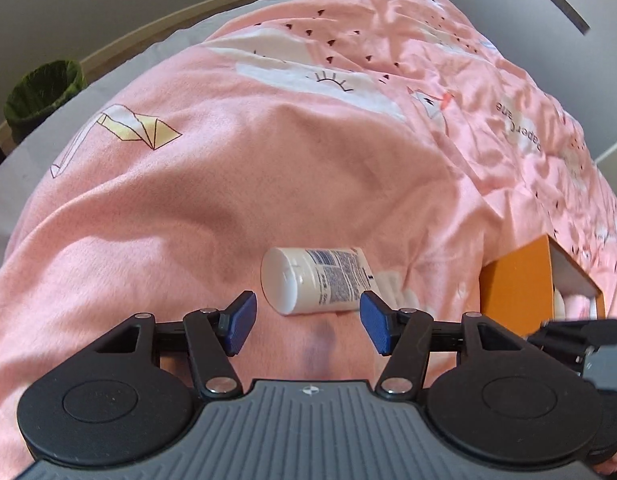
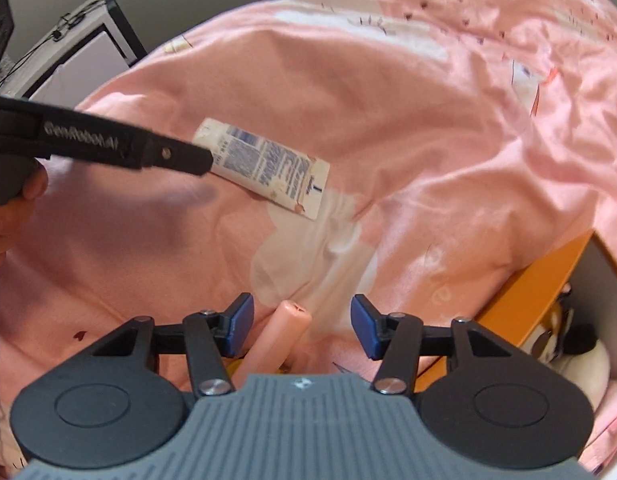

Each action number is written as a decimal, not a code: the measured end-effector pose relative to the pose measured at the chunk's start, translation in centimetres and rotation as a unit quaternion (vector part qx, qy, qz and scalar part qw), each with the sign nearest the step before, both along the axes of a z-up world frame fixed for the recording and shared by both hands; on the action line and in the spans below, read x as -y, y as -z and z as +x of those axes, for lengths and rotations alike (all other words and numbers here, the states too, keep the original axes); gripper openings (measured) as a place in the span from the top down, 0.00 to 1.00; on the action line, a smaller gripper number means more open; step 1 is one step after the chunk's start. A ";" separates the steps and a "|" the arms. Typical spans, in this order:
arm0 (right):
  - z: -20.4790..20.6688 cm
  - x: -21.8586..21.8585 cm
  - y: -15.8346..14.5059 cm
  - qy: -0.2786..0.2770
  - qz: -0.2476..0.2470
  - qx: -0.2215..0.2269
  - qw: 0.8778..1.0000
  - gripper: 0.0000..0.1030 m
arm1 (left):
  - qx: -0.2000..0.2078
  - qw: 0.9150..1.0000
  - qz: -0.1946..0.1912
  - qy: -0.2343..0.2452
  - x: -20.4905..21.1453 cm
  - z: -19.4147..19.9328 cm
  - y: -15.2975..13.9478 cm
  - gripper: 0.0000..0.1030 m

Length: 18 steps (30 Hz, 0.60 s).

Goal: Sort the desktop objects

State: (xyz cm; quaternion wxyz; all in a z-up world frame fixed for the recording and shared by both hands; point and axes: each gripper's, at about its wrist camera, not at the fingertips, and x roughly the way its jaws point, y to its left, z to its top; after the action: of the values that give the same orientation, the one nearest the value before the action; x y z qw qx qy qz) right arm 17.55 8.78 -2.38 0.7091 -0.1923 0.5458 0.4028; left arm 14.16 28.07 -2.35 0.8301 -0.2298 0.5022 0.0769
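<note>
Orange box (image 2: 520, 304) cut off, contents unclear. One white tube (image 1: 320, 280), one pink stick (image 2: 276, 344). Both grippers' fingers (image 1: 238, 322) (image 2: 238, 326) apart, gripping nothing.

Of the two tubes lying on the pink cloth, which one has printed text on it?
The white tube, lying near the left tool, carries blue printed text. The pink tube between the right tool's open jaws is plain.

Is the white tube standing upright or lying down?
Lying down: the white tube rests on its side on the pink sheet, cap end toward the camera.
</note>
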 end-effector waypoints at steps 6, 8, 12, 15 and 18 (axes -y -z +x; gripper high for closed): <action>0.8 -1.0 2.5 0.016 -0.036 -0.025 0.999 0.45 | -0.019 1.000 0.009 0.004 0.0 1.9 2.0 0.34; 1.1 -1.2 3.2 0.021 -0.045 -0.033 0.998 0.45 | -0.023 1.000 0.015 0.012 0.3 2.4 2.5 0.34; 1.7 -1.4 4.4 0.031 -0.053 -0.050 0.997 0.45 | -0.025 0.999 0.027 0.028 0.9 3.0 3.3 0.36; 1.9 -1.6 4.8 0.036 -0.054 -0.058 0.996 0.45 | -0.017 0.999 0.030 0.030 1.1 3.0 3.4 0.49; 1.8 -1.8 5.1 0.037 -0.056 -0.063 0.996 0.45 | -0.007 0.999 0.036 0.037 1.3 2.7 3.0 0.63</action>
State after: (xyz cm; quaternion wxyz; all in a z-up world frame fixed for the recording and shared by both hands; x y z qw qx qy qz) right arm 19.36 10.55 -7.45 0.6757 -0.1853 0.6178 0.3570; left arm 16.82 26.75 -5.36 0.8364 -0.1808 0.5132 0.0660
